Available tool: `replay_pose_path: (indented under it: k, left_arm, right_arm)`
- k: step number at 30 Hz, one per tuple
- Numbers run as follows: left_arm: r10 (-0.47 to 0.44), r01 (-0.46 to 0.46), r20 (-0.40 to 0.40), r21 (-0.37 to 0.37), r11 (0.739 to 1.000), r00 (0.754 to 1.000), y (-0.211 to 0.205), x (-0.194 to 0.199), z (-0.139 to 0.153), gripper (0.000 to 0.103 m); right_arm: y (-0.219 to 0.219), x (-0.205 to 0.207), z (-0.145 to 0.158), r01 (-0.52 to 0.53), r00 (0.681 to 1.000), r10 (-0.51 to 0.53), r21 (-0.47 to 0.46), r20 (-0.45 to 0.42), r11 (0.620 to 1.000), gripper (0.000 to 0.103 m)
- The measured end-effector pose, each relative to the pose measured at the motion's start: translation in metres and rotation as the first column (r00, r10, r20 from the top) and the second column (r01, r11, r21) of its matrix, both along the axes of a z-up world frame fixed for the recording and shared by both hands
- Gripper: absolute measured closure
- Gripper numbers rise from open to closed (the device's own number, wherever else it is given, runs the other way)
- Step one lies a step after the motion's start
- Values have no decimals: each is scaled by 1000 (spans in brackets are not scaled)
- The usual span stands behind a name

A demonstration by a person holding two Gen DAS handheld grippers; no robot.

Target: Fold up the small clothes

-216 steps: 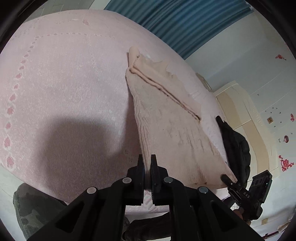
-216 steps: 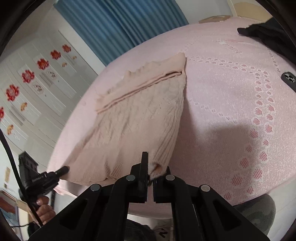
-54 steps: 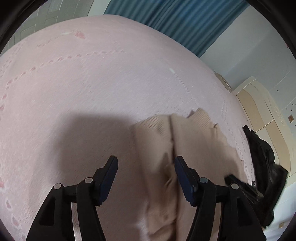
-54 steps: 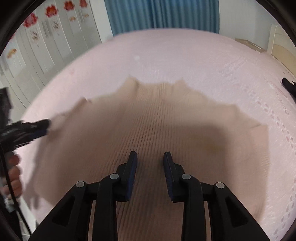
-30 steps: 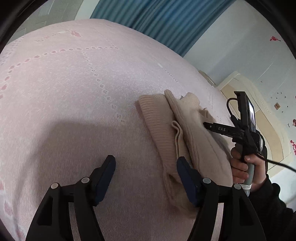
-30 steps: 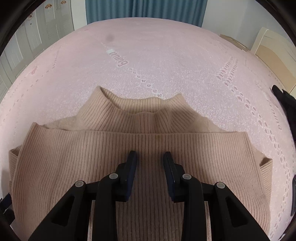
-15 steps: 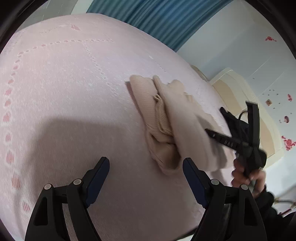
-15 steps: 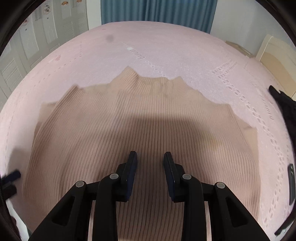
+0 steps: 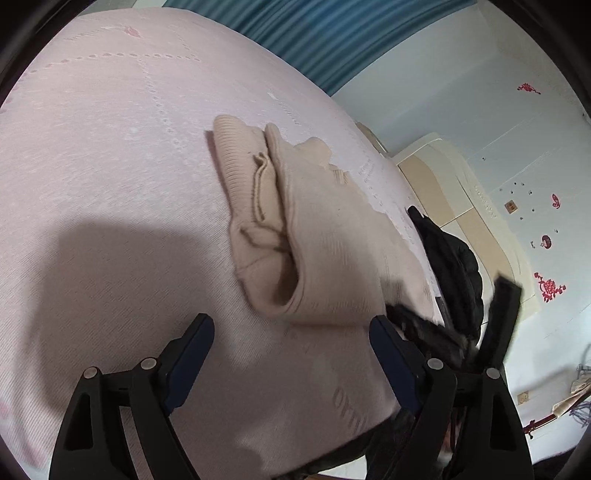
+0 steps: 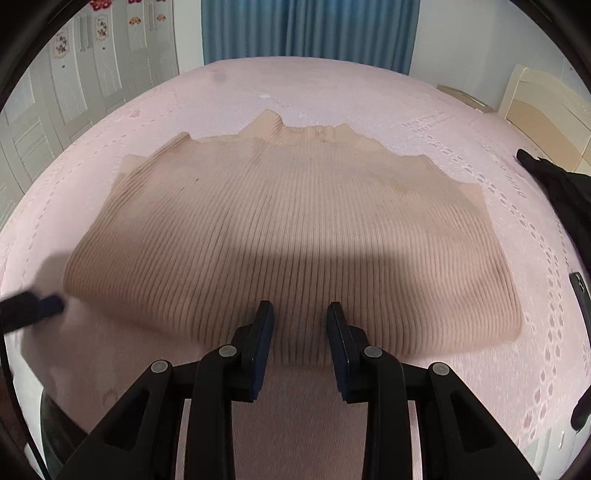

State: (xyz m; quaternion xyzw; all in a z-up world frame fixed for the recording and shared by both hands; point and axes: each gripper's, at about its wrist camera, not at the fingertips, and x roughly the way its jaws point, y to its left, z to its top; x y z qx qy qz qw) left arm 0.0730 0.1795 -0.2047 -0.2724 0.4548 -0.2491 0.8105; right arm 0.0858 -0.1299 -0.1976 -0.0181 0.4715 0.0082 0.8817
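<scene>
A beige ribbed sweater [image 10: 295,229] lies folded on the pink bedspread [image 10: 332,92], collar at the far side. In the left wrist view the sweater [image 9: 314,236] lies right of centre with its folded layers showing at the near edge. My left gripper [image 9: 291,332] is open and empty, just short of the sweater's near fold. My right gripper [image 10: 300,321] is open and empty, its fingertips over the sweater's near edge. The right gripper also shows blurred in the left wrist view [image 9: 428,325], and the left gripper's tip shows blurred in the right wrist view [image 10: 33,306].
A black garment [image 9: 454,258] lies on the bed to the right of the sweater, also in the right wrist view [image 10: 557,184]. A dark phone [image 10: 581,295] lies near the bed's right edge. Blue curtains [image 10: 306,29] and a cream headboard [image 9: 461,192] stand beyond the bed.
Both grippers have let go of the sweater, which is now folded over. In the last second both have drawn back toward the near edge of the bed; the sweater lies still.
</scene>
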Motion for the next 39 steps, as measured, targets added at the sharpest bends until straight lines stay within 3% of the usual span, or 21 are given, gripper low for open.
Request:
replay_pose_path:
  k: [7, 13, 15, 18, 20, 23, 31, 35, 39]
  left_arm:
    - [8, -9, 18, 35, 999, 1000, -28, 34, -2, 17]
    - [63, -62, -18, 41, 997, 998, -44, 59, -1, 18]
    - [80, -78, -33, 50, 996, 996, -46, 62, -1, 25]
    - [133, -128, -60, 80, 988, 989, -46, 67, -2, 48]
    - [169, -161, -88, 88, 983, 982, -42, 68, -2, 71]
    - [205, -198, -122, 70, 978, 971, -35, 70, 2, 78]
    - [222, -211, -16, 256, 943, 975, -79, 69, 65, 82]
    - [250, -246, 36, 352, 903, 968, -113, 65, 100, 83]
    - [214, -231, 89, 420, 877, 973, -169, 66, 132, 84]
  right_arm:
    - [-21, -25, 11, 0, 999, 4, 109, -37, 994, 73]
    - [-48, -39, 29, 72, 997, -75, 137, 15, 988, 73]
    - [-57, -42, 34, 96, 994, -102, 147, 31, 984, 73]
    - [-73, -44, 38, 134, 989, -144, 181, 39, 974, 73]
    - [-81, -47, 40, 144, 986, -156, 184, 52, 972, 73]
    - [-91, -51, 45, 158, 983, -169, 137, 77, 978, 73]
    - [-134, -59, 48, 209, 970, -225, 158, 90, 965, 73]
    - [-169, -63, 49, 231, 966, -247, 170, 75, 958, 73]
    - [-221, -67, 54, 292, 950, -308, 198, 56, 936, 73]
